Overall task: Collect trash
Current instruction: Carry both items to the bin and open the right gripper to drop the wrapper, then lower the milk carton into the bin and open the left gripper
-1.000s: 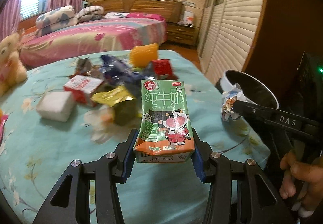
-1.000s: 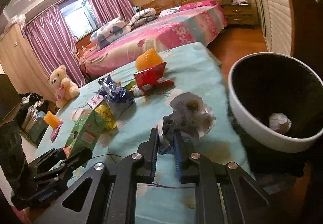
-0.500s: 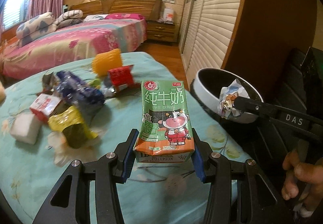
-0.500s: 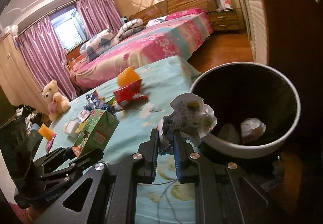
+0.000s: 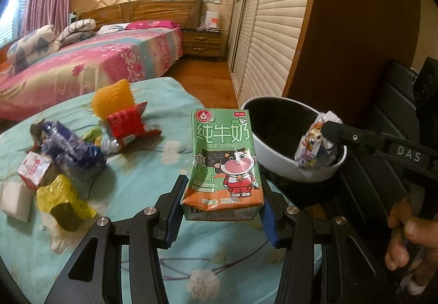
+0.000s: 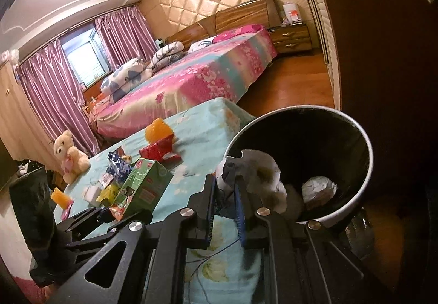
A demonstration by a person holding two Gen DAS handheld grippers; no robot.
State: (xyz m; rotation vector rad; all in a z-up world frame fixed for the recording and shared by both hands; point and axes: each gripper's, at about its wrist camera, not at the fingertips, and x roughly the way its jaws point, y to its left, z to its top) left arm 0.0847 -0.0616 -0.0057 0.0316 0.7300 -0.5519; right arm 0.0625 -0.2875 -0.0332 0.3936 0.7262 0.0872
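Both grippers carry trash at the bin.

The left gripper [image 5: 222,202] clamps the milk carton [image 5: 223,164] by its lower sides, just beside the bin [image 5: 276,164]; it looks light, stiff yet crushable. The right gripper [image 6: 225,204] pinches a soft crumpled wrapper [image 6: 257,170] at its edge, over the bin's near rim.

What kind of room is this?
It's a bedroom in a home. There's a big bed with a pink flowery cover, folded quilts on it, pink curtains and a teddy bear.
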